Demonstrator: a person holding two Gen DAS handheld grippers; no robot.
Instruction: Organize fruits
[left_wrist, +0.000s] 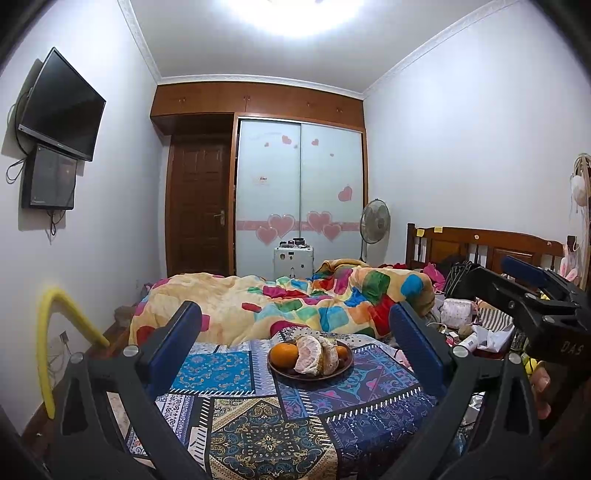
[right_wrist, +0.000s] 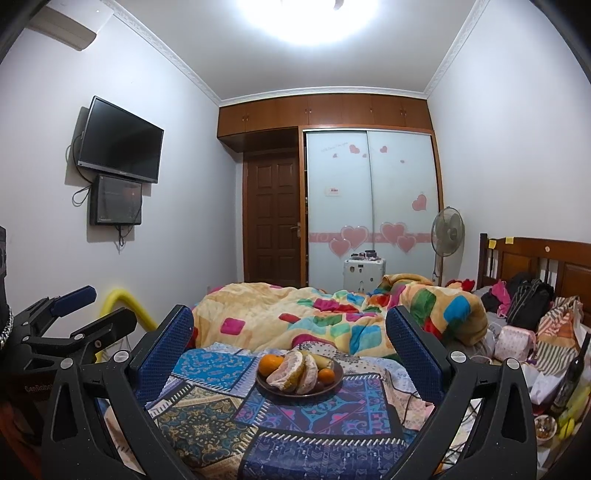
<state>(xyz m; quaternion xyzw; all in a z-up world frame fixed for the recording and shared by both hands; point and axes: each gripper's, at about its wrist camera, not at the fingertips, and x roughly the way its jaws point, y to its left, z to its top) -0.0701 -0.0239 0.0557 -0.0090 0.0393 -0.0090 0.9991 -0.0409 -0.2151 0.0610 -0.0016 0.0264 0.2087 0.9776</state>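
fruit lay piled on a dark plate (left_wrist: 286, 371) on the patterned cloth (left_wrist: 236, 373): an orange (left_wrist: 283, 354) at the plate's left, peeled pomelo segments (left_wrist: 308, 355) at its middle, a smaller orange (right_wrist: 326, 375) at its right. left gripper (left_wrist: 295, 350) and right gripper (right_wrist: 290, 349) hovered short of the plate, fingers spread wide, empty. such a pile fit either gathered fruit or fruit awaiting sorting

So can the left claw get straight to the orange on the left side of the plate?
Probably yes. The left claw is open and aimed at the plate, with only patterned cloth between. The orange sits exposed at the rim, though peeled pomelo crowds its right side.
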